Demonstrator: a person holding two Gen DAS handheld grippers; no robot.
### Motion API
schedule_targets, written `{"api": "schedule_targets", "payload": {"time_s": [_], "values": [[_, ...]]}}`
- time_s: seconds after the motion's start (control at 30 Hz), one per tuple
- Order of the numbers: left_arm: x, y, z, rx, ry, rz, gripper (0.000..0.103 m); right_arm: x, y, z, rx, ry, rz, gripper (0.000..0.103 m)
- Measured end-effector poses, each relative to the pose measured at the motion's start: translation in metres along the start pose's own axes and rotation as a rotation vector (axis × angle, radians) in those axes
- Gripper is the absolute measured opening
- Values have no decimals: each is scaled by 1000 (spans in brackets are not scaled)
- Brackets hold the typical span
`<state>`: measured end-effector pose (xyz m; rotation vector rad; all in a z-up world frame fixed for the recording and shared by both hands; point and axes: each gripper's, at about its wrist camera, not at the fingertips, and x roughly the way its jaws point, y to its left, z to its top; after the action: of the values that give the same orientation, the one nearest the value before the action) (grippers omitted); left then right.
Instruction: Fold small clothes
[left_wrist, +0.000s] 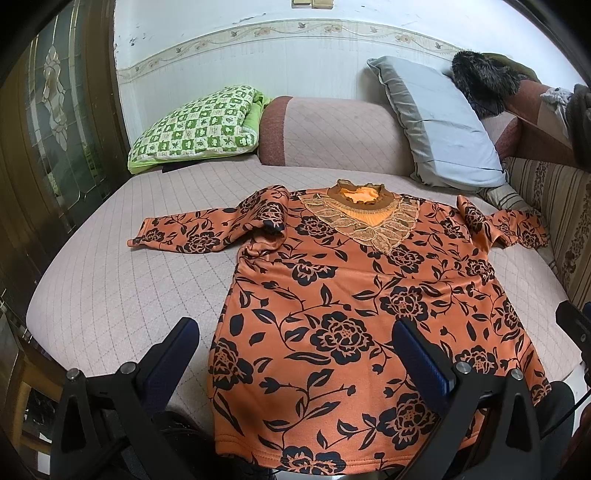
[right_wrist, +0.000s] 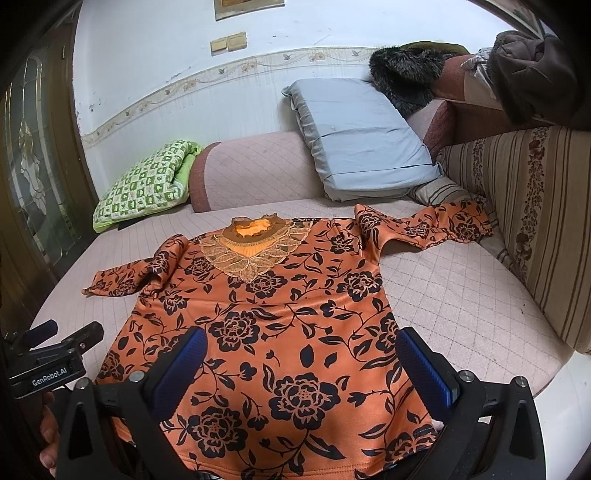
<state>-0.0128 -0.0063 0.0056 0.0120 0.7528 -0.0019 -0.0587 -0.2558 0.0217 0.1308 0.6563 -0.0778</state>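
Note:
An orange top with black flowers (left_wrist: 354, 314) (right_wrist: 280, 332) lies flat, front up, on the pink quilted bed, collar (left_wrist: 360, 195) far, hem near. Its left sleeve (left_wrist: 199, 230) stretches out to the left; the right sleeve (right_wrist: 436, 221) reaches toward the striped cushion. My left gripper (left_wrist: 295, 332) hovers open over the hem's left corner, one finger over bare bed, the other over the cloth. My right gripper (right_wrist: 301, 341) is open above the lower right part of the top. Neither holds anything. The left gripper (right_wrist: 70, 338) also shows at the left edge of the right wrist view.
A green checked pillow (left_wrist: 195, 125), a pink bolster (left_wrist: 332, 133) and a grey-blue pillow (left_wrist: 439, 122) line the far side of the bed. A striped cushion (right_wrist: 532, 229) runs along the right. A dark wooden door (left_wrist: 55, 129) stands at left.

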Motion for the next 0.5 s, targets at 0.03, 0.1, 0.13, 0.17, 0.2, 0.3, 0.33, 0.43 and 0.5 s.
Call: {"api": "schedule_targets", "payload": {"time_s": [0.03, 0.1, 0.13, 0.17, 0.2, 0.3, 0.33, 0.43, 0.5], "values": [[0, 0, 0, -1, 0, 0, 103, 0, 0, 0, 1, 0, 0, 103], [0, -1, 0, 0, 1, 1, 103, 0, 0, 0, 1, 1, 1, 103], [0, -1, 0, 0, 0, 1, 103, 0, 0, 0, 1, 1, 1, 103], [0, -1, 0, 0, 2, 2, 103, 0, 0, 0, 1, 1, 0, 103], [0, -1, 0, 2, 2, 2, 103, 0, -1, 0, 3, 2, 0, 103], [1, -1, 0, 2, 2, 3, 103, 0, -2, 0, 9, 2, 1, 103], [0, -1, 0, 1, 1, 3, 103, 0, -2, 0, 10, 2, 2, 103], [1, -2, 0, 2, 2, 3, 103, 0, -2, 0, 8, 3, 1, 103], [1, -1, 0, 3, 1, 3, 103, 0, -3, -1, 12, 4, 2, 103]]}}
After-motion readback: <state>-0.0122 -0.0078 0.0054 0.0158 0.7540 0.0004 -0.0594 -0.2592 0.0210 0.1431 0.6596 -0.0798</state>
